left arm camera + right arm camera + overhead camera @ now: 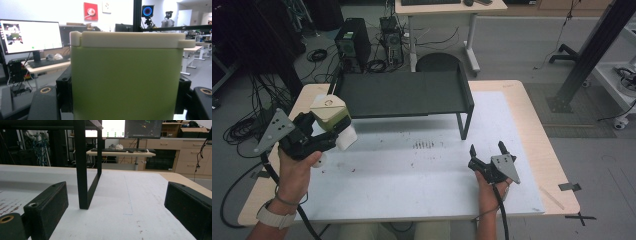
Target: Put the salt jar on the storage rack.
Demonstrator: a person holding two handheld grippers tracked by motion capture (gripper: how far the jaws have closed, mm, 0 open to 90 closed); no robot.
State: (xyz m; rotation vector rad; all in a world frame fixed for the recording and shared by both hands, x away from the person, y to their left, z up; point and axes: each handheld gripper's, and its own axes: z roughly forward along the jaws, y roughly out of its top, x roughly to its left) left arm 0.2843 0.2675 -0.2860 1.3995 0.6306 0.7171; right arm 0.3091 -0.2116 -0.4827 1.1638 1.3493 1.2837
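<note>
Green box (pixel 126 82) clamped between left gripper (pixel 319 135) fingers; right gripper (pixel 487 150) fingers wide, empty

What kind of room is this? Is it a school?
Probably a robotics lab or workshop, not a school. There is a computer tower with tangled cables on the floor, monitors on desks, and a robot standing at the back.
</note>
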